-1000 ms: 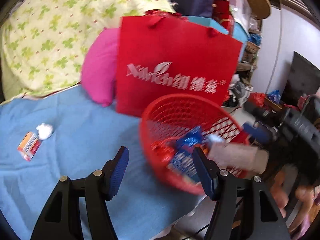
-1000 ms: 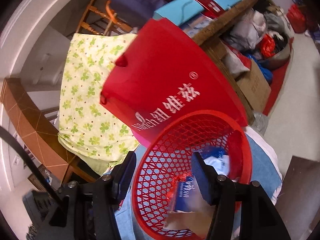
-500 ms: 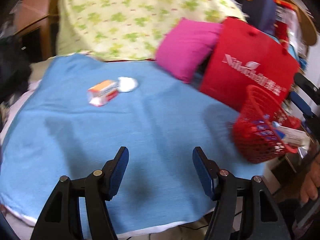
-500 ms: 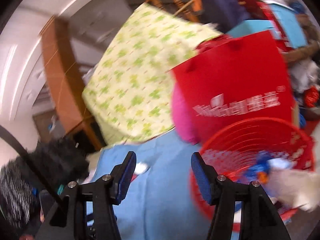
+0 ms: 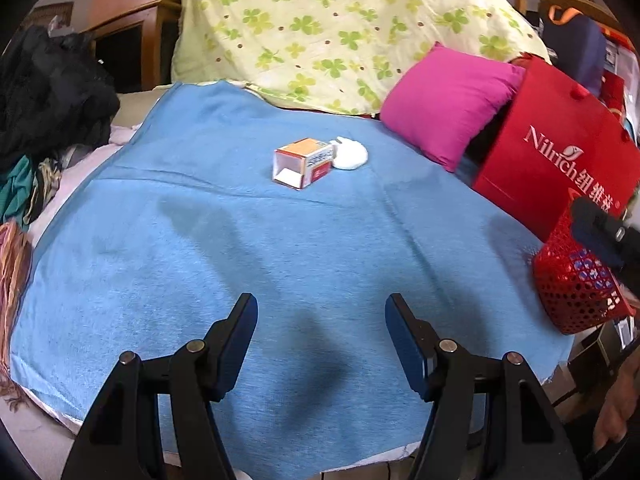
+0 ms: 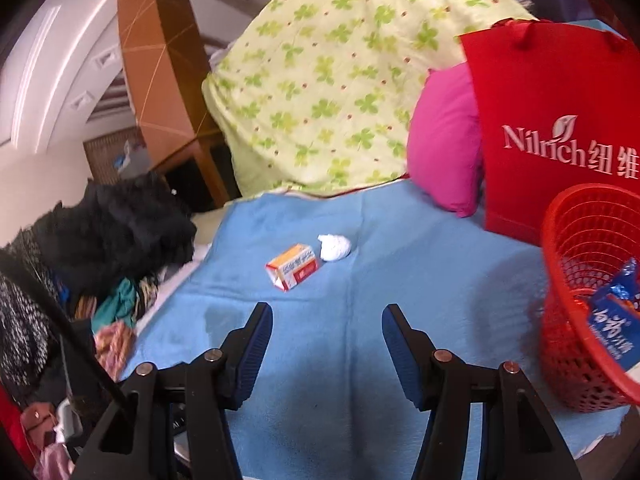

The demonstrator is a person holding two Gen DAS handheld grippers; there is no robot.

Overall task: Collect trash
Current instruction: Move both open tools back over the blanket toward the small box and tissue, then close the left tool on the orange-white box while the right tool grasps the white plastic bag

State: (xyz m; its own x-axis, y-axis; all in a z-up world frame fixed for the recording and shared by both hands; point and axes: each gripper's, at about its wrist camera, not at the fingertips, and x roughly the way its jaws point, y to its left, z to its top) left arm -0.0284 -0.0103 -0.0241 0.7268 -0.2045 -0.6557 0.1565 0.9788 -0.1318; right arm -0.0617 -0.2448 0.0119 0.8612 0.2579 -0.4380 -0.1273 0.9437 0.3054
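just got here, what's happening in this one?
A person with a gripper in each hand is picking trash off a blue blanket into a red basket at its right edge. The basket already holds wrappers. Both the left gripper and right gripper are open and empty, pointed at what is left: a small orange box and a white crumpled wad lying side by side mid-blanket. Neither is touched yet.

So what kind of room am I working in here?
Most likely a lived-in bedroom or spare room at home: a blue blanket spread over a bed-like surface, a clover-print quilt piled behind a pink pillow, and heaped clothes alongside.
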